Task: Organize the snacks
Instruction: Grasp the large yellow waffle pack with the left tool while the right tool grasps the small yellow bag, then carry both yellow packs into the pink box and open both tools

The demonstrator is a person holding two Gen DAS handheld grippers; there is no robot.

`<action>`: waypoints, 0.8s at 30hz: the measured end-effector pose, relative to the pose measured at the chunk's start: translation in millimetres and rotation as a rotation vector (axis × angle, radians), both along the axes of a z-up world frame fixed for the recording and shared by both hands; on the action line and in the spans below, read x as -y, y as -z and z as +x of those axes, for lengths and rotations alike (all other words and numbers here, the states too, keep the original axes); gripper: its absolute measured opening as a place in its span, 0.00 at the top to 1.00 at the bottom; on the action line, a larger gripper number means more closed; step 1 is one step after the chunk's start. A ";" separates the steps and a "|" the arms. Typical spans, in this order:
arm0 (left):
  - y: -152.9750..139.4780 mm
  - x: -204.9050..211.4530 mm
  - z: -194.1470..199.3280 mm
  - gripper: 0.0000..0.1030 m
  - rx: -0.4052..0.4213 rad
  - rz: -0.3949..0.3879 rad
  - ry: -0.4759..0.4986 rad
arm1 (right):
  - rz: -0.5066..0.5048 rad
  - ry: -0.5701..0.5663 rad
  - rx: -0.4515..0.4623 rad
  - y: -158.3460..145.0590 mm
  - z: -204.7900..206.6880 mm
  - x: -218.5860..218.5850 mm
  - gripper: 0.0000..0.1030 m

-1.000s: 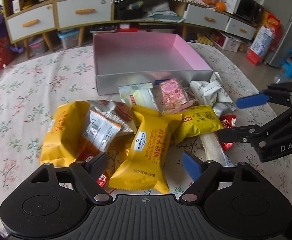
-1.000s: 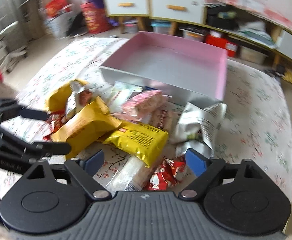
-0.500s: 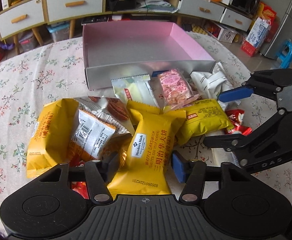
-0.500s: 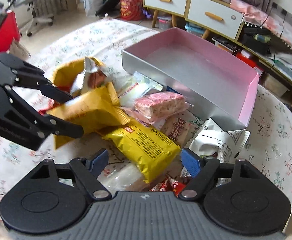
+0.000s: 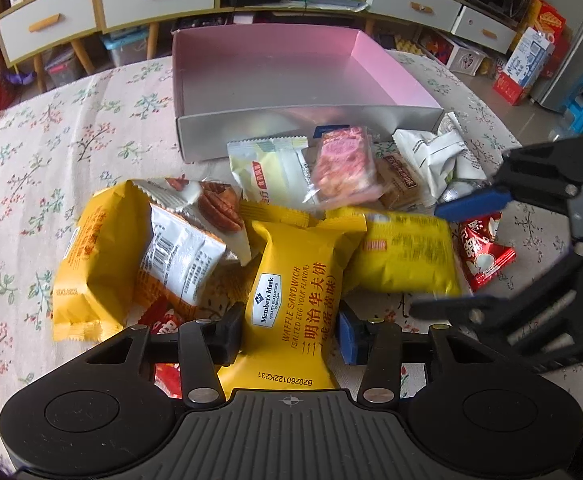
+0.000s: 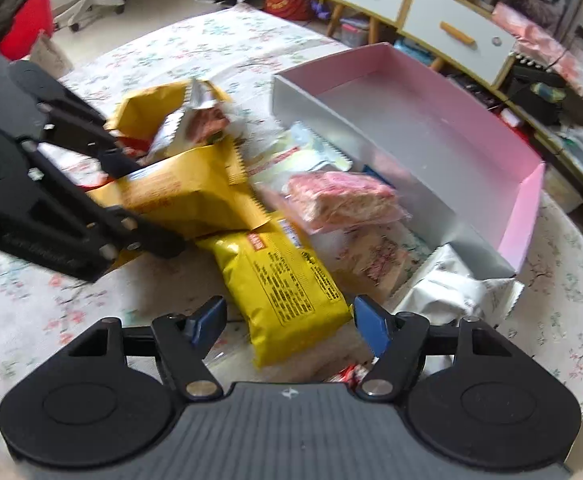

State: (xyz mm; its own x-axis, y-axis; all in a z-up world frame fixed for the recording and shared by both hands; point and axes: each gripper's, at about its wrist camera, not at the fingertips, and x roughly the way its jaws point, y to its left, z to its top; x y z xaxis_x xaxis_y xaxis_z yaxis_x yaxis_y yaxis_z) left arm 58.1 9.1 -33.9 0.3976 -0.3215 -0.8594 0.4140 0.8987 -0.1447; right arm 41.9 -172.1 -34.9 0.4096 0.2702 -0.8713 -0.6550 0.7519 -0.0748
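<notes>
Snacks lie heaped ahead of both grippers, short of the empty pink box (image 5: 291, 68) on the surface. Left gripper (image 5: 291, 330) has been closing and now pinches the waffle sandwich pack (image 5: 295, 296); right gripper (image 6: 287, 320) has been narrowing around the yellow packet (image 6: 287, 280) — not yet clamped. Picking is underway; next, lift and carry forward into the box.

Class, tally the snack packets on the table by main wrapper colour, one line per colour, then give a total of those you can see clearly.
Yellow: 3
Silver or white: 3
Pale green: 1
Pink: 1
Tan: 1
Red: 1
Total: 10; others may lie hidden underneath.
</notes>
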 end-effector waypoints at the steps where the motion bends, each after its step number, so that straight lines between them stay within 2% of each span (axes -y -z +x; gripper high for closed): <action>1: -0.2 -1.6 0.4 0.58 -0.009 -0.007 -0.005 | 0.021 -0.008 -0.015 -2.8 -1.4 1.4 0.34; 6: 2.3 -2.1 0.3 0.58 -0.022 -0.002 -0.002 | 0.068 0.004 -0.019 -7.6 0.4 0.2 0.35; 10: 4.0 -4.1 0.8 0.57 -0.031 -0.014 -0.002 | 0.021 -0.034 -0.021 2.1 -1.3 -14.5 0.37; 14: 5.4 -5.1 0.8 0.58 -0.038 -0.013 -0.007 | -0.017 -0.025 -0.009 8.6 0.9 -23.6 0.42; 17: 2.0 -6.6 -0.4 0.59 -0.027 -0.019 -0.020 | -0.006 -0.008 -0.007 6.4 2.7 -24.1 0.54; 24: -10.1 -9.5 -4.8 0.63 -0.017 -0.042 -0.026 | 0.013 0.023 -0.002 -2.6 -0.1 -17.7 0.55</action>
